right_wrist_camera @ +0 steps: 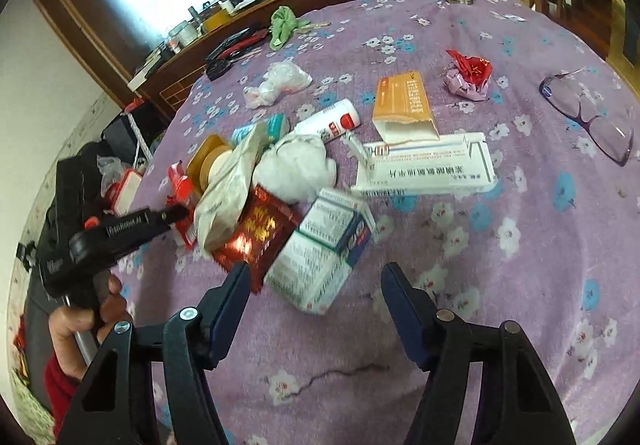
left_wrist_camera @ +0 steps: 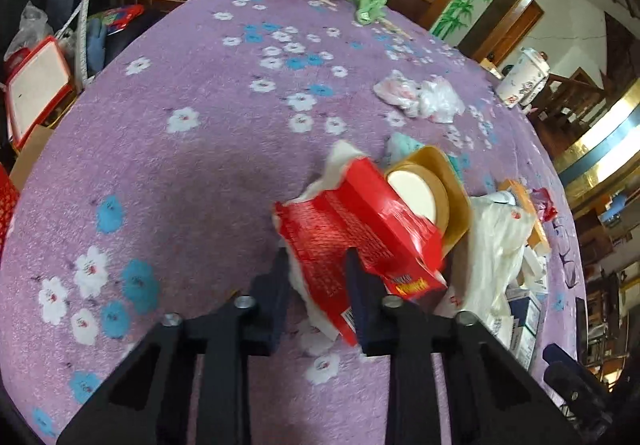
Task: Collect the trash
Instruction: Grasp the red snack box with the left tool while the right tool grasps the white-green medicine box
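**Left gripper bites the red wrapper, right one hangs wide over the pile**

I've got the left gripper (left_wrist_camera: 316, 265) pinched tight on the torn red wrapper (left_wrist_camera: 352, 229), its white inner paper showing at the ripped edge. The wrapper sits at the left end of the trash heap on the purple flowered bench (left_wrist_camera: 192, 165), just in front of a tan tray with a white disc (left_wrist_camera: 428, 189). From my right wrist view, the right gripper (right_wrist_camera: 316, 277) is spread, nothing pressed between its fingers; a white-and-green medicine box (right_wrist_camera: 324, 249) lies just beyond them, touching a shiny red packet (right_wrist_camera: 256, 233). Farther in the heap I see crumpled white tissue (right_wrist_camera: 296, 169), a long white carton (right_wrist_camera: 428, 169), an orange box (right_wrist_camera: 404, 105) and a white bottle with a red cap (right_wrist_camera: 332, 121). Well off to the right lie spectacles (right_wrist_camera: 592, 117). A green rag (right_wrist_camera: 282, 27) rests at the far edge.
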Demonstrator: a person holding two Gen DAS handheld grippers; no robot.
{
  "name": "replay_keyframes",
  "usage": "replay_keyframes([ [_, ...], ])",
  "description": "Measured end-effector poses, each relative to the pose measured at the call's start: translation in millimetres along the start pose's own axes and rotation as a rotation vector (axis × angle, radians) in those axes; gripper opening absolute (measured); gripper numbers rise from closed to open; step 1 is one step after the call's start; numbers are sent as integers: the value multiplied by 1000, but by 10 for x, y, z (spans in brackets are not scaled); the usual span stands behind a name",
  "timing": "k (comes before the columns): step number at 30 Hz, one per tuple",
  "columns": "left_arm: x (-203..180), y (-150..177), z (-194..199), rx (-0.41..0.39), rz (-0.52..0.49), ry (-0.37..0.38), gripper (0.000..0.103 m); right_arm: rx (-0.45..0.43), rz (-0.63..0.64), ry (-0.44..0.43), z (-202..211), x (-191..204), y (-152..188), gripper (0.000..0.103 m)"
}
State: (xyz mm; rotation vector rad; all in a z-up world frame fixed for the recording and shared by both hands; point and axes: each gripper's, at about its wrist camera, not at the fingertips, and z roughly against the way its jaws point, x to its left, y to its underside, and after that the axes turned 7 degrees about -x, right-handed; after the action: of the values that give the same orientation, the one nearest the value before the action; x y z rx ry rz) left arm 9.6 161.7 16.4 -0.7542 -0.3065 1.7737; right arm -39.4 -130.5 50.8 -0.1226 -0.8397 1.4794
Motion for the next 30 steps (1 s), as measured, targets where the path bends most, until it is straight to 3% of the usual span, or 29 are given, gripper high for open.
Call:
replay_keyframes([
  [5, -123, 79, 88, -60, -74, -1, 5, 15, -22, 36, -182, 19, -91, 69],
  [10, -193, 178, 348, -131, -152, -16, 5, 30, 37, 108, -351, 115, -54, 64],
  [16, -90, 248, 400, -102, -150, -15, 5, 5, 137, 174, -301, 166, -14, 49],
  [21, -57, 326, 312, -72, -151, -32, 5, -13, 170, 242, -145, 2, 22, 47],
  [25, -38, 303, 191, -42, -113, -22, 5, -17, 159, 243, -90, -83, 33, 47],
  [30, -44, 254, 120, -32, -77, 11, 19, -9, 156, 239, -111, -108, 39, 47],
])
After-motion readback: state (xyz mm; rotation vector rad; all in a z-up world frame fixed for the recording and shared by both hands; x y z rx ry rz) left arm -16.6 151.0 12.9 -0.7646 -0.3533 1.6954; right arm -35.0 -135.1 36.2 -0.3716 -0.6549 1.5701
